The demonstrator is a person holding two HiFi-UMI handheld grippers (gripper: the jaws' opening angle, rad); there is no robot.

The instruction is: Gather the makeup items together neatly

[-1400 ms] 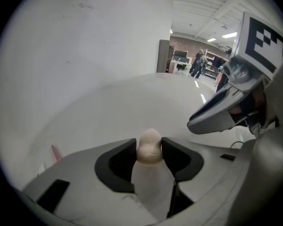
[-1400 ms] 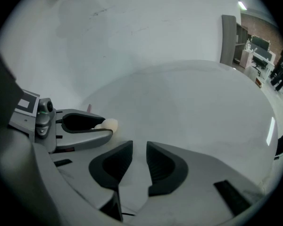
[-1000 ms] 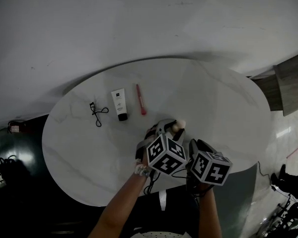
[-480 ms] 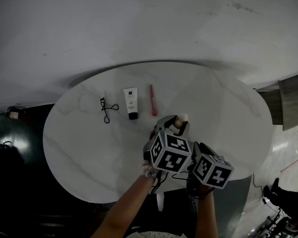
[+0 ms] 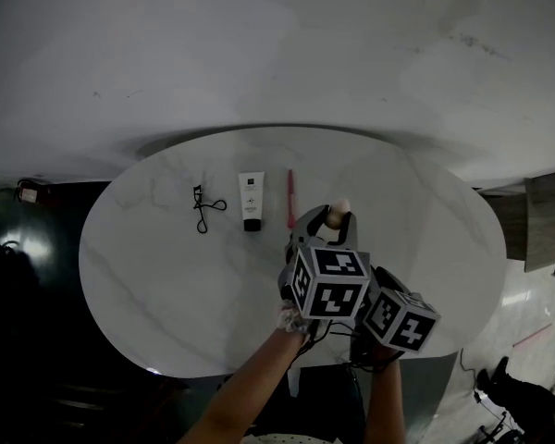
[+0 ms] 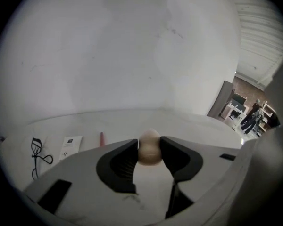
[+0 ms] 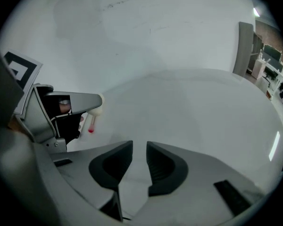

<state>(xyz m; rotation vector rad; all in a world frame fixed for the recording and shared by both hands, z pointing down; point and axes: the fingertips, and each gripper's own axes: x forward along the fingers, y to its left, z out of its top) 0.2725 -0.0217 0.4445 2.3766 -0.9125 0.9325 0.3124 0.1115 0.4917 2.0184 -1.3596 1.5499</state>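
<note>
Oval marble bench (image 5: 166, 276). Left claw (image 6: 149, 149) over bench centre, clamped on its load. Right claw (image 7: 138, 161) half-open, empty. Row near far edge: cream tube (image 5: 251, 200), eyelash curler (image 5: 202, 209), pink pencil (image 5: 291, 197). Load is a beige makeup sponge (image 6: 149, 147), probably bound for that row.

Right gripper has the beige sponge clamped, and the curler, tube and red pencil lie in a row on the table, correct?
Not quite: the left gripper is the one clamped on the beige sponge, as the left gripper view shows. The right gripper holds nothing, its jaws apart. The curler, tube and red pencil do lie in a row on the table.
</note>
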